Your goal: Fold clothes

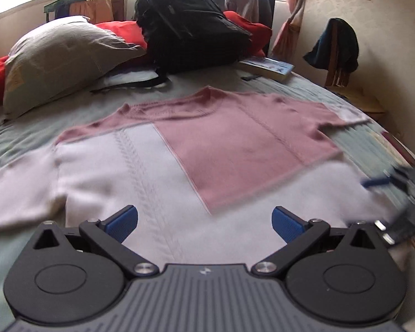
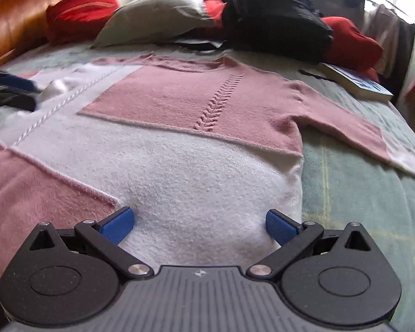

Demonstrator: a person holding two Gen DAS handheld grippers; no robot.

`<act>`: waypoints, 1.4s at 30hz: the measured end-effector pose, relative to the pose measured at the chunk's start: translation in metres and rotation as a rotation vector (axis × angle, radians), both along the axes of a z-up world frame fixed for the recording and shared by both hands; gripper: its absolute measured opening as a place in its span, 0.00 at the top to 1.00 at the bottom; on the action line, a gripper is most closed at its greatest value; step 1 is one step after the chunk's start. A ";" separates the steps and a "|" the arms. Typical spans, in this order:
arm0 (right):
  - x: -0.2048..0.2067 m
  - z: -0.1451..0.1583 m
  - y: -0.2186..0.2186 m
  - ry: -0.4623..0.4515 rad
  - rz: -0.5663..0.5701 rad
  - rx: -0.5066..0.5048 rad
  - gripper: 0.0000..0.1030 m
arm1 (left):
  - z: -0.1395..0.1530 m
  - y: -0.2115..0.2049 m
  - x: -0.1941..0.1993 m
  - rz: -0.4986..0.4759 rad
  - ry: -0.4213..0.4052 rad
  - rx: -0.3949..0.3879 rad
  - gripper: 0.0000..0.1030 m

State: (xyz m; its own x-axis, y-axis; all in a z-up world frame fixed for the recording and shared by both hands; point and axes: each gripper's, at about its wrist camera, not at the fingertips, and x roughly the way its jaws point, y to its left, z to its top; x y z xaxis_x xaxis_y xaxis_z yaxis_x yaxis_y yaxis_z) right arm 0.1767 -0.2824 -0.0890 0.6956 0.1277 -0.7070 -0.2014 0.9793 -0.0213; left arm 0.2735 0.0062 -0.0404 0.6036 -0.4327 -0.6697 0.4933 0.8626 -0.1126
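Note:
A pink and white knitted sweater (image 1: 235, 149) lies flat, front up, on the grey-green bedspread (image 1: 22, 127), neck toward the pillows. My left gripper (image 1: 204, 222) is open just above the white hem, nothing between its blue pads. In the right wrist view the same sweater (image 2: 196, 105) fills the middle, its right sleeve (image 2: 359, 135) stretched out to the side. My right gripper (image 2: 200, 222) is open low over the white lower part near the hem's right corner. The other gripper (image 1: 401, 185) shows blurred at the right edge of the left wrist view.
At the head of the bed are a grey pillow (image 1: 63, 58), red cushions (image 2: 83, 11) and a black backpack (image 1: 191, 27). A book (image 1: 268, 66) lies at the far right of the bed. A wooden chair with clothes (image 1: 337, 47) stands beside the bed.

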 end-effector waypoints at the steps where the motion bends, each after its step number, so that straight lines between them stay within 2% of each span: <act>1: 0.000 -0.001 -0.002 -0.001 -0.015 0.022 0.00 | -0.005 0.000 0.015 0.006 0.012 -0.006 0.01; 3: 0.000 -0.001 -0.007 0.004 -0.023 0.054 0.00 | -0.022 0.008 0.041 0.052 0.083 -0.018 0.01; 5: 0.001 -0.001 -0.010 0.006 -0.019 0.067 0.00 | -0.037 0.021 0.056 0.104 0.122 0.012 0.01; 7: 0.000 -0.003 -0.010 0.003 -0.014 0.069 0.00 | -0.041 0.032 0.054 0.101 0.084 0.058 0.01; 9: 0.000 -0.004 -0.009 -0.003 -0.016 0.067 0.00 | -0.037 0.044 0.049 0.101 0.090 0.054 0.01; 13: -0.001 -0.005 -0.010 -0.011 -0.013 0.070 0.00 | -0.015 0.058 0.036 0.174 0.096 0.102 0.01; 17: -0.003 -0.007 -0.008 -0.025 -0.019 0.065 0.00 | 0.010 0.055 0.000 0.044 0.057 -0.002 0.01; 21: -0.005 -0.009 -0.006 -0.040 -0.029 0.056 0.00 | 0.001 0.035 -0.027 -0.084 0.084 0.015 0.01; 24: -0.007 -0.011 -0.007 -0.050 -0.029 0.058 0.00 | -0.020 0.035 -0.033 -0.060 0.129 0.063 0.01; 28: -0.006 -0.012 -0.008 -0.049 -0.034 0.064 0.00 | -0.030 0.057 -0.048 0.049 0.142 0.014 0.01; 30: -0.006 -0.012 -0.008 -0.048 -0.038 0.067 0.00 | -0.025 0.059 -0.059 0.069 0.135 0.013 0.01; 33: -0.006 -0.013 -0.007 -0.050 -0.038 0.063 0.00 | -0.019 0.053 -0.077 0.123 0.113 0.129 0.01; 35: -0.006 -0.013 -0.006 -0.052 -0.036 0.058 0.00 | -0.012 0.048 -0.086 0.132 0.098 0.168 0.01; 37: -0.007 -0.013 -0.006 -0.053 -0.038 0.055 0.00 | -0.002 0.039 -0.093 0.132 0.081 0.154 0.01; 40: -0.007 -0.013 -0.004 -0.053 -0.042 0.047 0.00 | 0.010 0.019 -0.101 0.075 0.049 0.079 0.01; 42: -0.007 -0.013 -0.004 -0.053 -0.043 0.047 0.00 | 0.013 0.000 -0.104 0.041 0.011 0.079 0.01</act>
